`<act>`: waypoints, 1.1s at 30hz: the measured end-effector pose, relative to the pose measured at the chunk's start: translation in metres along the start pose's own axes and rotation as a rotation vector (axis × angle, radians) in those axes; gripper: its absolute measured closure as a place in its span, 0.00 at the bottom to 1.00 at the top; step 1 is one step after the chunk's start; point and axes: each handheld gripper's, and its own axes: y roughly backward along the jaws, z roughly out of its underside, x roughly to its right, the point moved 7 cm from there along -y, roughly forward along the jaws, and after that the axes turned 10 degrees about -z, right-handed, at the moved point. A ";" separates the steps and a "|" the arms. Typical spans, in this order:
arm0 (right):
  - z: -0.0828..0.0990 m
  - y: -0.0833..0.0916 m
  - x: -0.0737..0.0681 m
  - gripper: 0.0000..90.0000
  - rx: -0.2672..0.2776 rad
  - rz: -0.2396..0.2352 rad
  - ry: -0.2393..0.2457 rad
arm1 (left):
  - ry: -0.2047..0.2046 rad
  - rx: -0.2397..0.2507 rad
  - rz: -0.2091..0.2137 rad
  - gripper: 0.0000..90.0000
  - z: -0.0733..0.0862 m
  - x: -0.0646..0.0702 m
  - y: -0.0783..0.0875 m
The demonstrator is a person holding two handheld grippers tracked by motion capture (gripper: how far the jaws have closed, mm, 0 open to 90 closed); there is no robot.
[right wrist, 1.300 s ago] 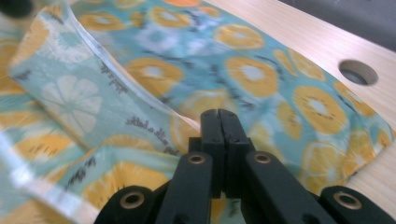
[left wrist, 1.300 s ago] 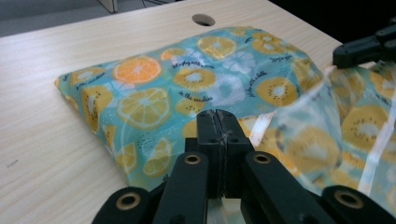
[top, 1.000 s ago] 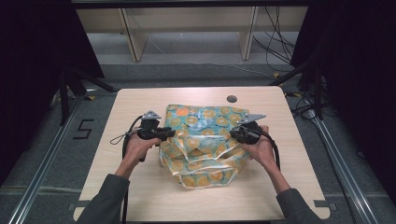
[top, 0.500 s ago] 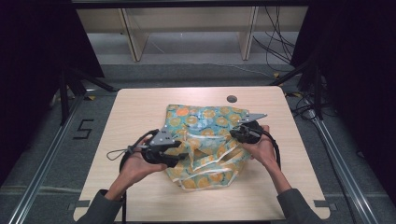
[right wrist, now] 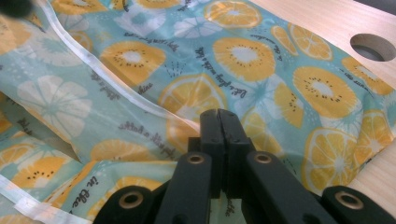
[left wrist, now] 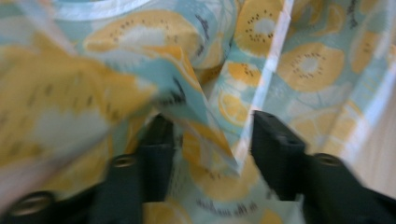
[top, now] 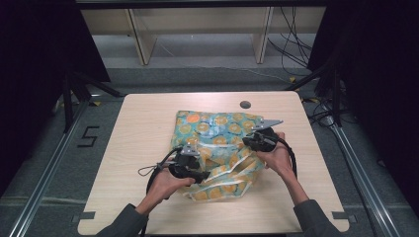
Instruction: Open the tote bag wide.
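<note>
A teal cloth [top: 217, 128] printed with orange fruit slices lies crumpled in the middle of the table [top: 143, 123]. My left gripper [top: 197, 174] is over the cloth's near left part. In the left gripper view it [left wrist: 215, 140] stands open, with a raised fold of the cloth [left wrist: 308, 65] between its jaws. My right gripper [top: 253, 140] is at the cloth's right side. Seen in the right gripper view, it [right wrist: 219, 125] is shut, pinching the cloth [right wrist: 243, 51] where a white hem runs past.
A round hole [top: 245, 104] sits in the tabletop just behind the cloth, also seen as the hole [right wrist: 373, 46] at the upper right of the right gripper view. Bare wood lies left of and in front of the cloth. Cables trail from both grippers.
My left gripper has moved from the cloth's left edge toward the near side and right, onto the cloth. The cloth's front part has bunched up. The right gripper has stayed put.
</note>
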 end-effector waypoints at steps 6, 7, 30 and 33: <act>-0.008 0.011 -0.005 0.85 0.041 -0.021 -0.005 | 0.108 0.152 0.067 0.99 -0.034 -0.011 0.015; -0.010 0.015 -0.008 0.82 0.055 -0.022 -0.012 | 0.124 0.185 0.080 0.99 -0.044 -0.016 0.022; -0.014 0.008 -0.047 0.52 -0.038 0.011 0.190 | 0.399 0.188 0.016 0.98 -0.116 -0.107 0.008; -0.010 0.002 -0.043 0.82 -0.081 0.038 0.250 | 0.390 0.178 0.024 0.97 -0.114 -0.106 0.008</act>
